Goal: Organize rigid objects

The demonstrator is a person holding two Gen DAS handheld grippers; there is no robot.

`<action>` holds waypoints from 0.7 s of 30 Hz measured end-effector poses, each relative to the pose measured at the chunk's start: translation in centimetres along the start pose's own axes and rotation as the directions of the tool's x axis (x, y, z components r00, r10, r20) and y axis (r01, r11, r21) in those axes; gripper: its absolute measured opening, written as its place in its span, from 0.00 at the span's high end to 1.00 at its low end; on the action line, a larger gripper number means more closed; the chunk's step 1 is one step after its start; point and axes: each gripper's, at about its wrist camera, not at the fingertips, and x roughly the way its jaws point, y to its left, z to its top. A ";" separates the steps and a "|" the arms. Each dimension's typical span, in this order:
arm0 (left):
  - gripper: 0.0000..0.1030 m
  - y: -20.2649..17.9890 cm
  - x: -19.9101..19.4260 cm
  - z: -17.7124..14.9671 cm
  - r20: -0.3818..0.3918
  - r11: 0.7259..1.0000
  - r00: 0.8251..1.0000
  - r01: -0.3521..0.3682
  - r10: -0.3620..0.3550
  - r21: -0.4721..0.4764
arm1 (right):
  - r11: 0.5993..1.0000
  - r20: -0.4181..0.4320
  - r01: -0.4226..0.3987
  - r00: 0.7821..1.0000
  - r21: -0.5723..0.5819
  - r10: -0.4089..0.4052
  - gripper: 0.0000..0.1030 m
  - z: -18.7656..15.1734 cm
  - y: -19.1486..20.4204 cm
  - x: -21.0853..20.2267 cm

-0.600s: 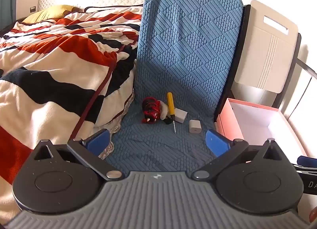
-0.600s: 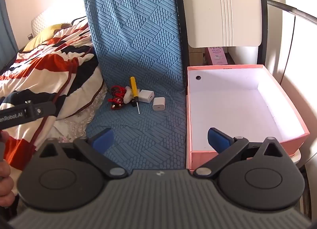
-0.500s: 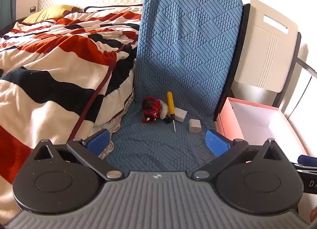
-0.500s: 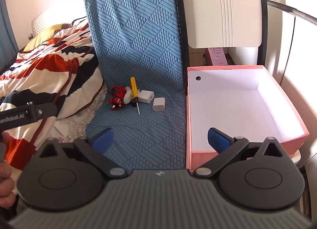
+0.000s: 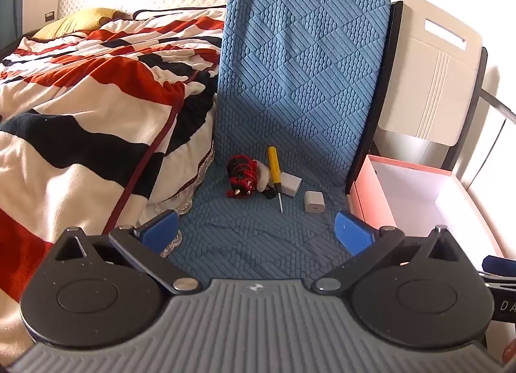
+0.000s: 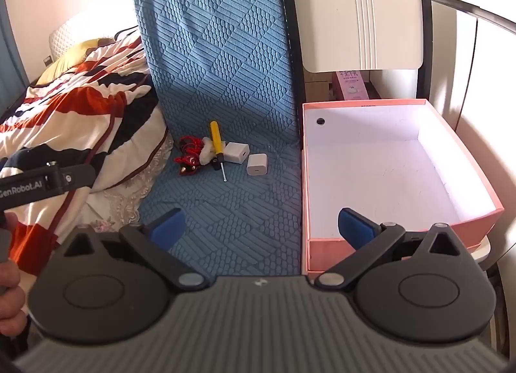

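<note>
Both the left gripper and the right gripper are spread wide, grasping nothing. Ahead of them lie a screwdriver and two chargers; the box sits under the right gripper's right finger.

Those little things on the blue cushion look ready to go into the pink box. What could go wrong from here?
Both grippers, left and right, are open and hold nothing. The yellow screwdriver lies against the red tangled item and a white charger, so grabbing one may drag the others. The soft blue cushion could let the second charger tip or slip. The pink box might shift if bumped.
</note>
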 end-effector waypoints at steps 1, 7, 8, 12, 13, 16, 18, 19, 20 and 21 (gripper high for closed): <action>0.00 0.0 0.0 0.0 -0.001 1.000 1.000 0.001 -0.001 0.000 | 1.000 0.000 0.001 1.000 -0.002 -0.001 0.00 0.0 0.0 0.0; 0.00 -0.1 0.0 0.1 -0.004 1.000 1.000 -0.001 0.001 0.004 | 1.000 0.000 -0.001 1.000 -0.009 0.001 0.00 0.0 0.1 0.1; 0.00 -0.1 0.1 0.1 -0.004 1.000 1.000 0.000 0.000 0.005 | 1.000 0.002 -0.003 1.000 -0.008 0.003 0.00 -0.1 0.1 0.1; 0.00 -0.3 0.1 0.1 -0.001 1.000 1.000 -0.002 0.003 0.012 | 1.000 0.004 -0.003 1.000 -0.007 0.003 0.00 -0.2 0.1 0.2; 0.00 -0.3 0.0 0.1 0.003 1.000 1.000 -0.005 0.005 0.008 | 1.000 0.004 -0.002 1.000 -0.007 0.002 0.00 -0.2 0.1 0.2; 0.00 -0.3 0.1 0.1 0.014 1.000 1.000 -0.004 0.004 -0.005 | 1.000 0.004 -0.001 1.000 -0.008 0.001 0.00 -0.3 0.0 0.2; 0.00 -0.4 0.3 0.0 0.011 1.000 1.000 -0.001 0.001 -0.004 | 1.000 0.000 -0.002 1.000 -0.011 0.002 0.00 -0.4 0.0 0.2; 0.00 -0.5 0.3 -0.1 0.009 1.000 1.000 0.003 -0.003 0.002 | 1.000 -0.004 -0.011 1.000 -0.013 0.011 0.00 -0.4 0.0 0.2; 0.00 -0.6 0.3 -0.1 0.006 1.000 1.000 0.007 -0.007 0.007 | 1.000 -0.003 -0.020 1.000 -0.014 0.020 0.00 -0.5 0.0 0.1; 0.00 -0.7 0.4 -0.2 0.004 1.000 1.000 0.010 -0.010 0.011 | 1.000 -0.001 -0.024 1.000 -0.016 0.024 0.00 -0.6 0.1 0.0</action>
